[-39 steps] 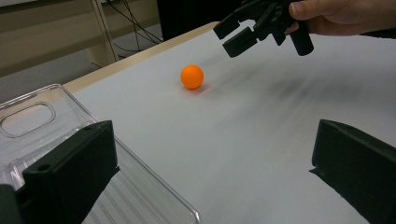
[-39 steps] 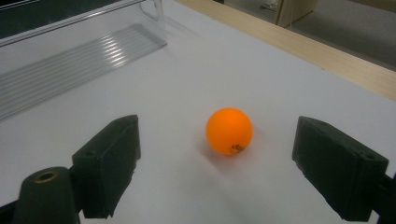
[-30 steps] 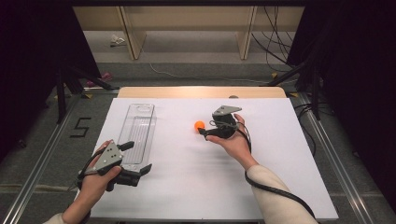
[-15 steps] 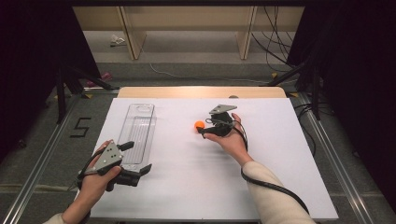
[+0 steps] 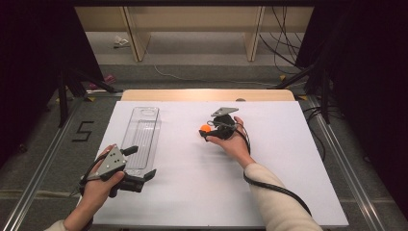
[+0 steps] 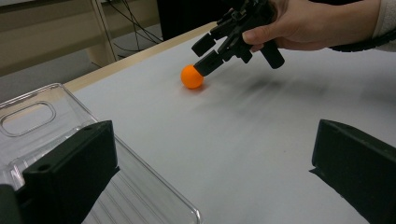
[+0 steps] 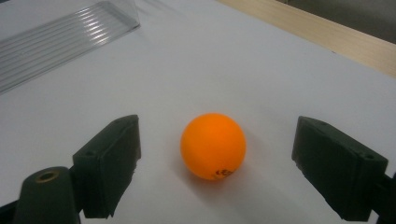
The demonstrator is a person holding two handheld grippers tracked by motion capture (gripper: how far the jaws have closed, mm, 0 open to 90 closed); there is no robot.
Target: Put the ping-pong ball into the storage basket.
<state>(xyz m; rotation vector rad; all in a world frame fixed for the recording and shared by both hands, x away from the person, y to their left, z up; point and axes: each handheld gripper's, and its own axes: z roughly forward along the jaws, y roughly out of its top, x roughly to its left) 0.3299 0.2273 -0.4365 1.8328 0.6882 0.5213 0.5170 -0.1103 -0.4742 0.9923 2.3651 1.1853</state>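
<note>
One orange ball (image 5: 205,128) lies on the counter (image 5: 288,159). One clear tray (image 5: 141,136) lies on it too. Two grippers are there, the left gripper (image 5: 138,164) and the right gripper (image 5: 209,128), each held in one hand: two hands.

Lab: black curtains (image 5: 29,62), loose cables (image 5: 284,38)

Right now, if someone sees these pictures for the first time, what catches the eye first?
The small orange ball stands out most: it lies on the white table, between the open jaws of the right hand-held gripper, untouched by either. Next comes the long clear plastic tray at the table's left side, with the left hand-held gripper open at its near end.
</note>
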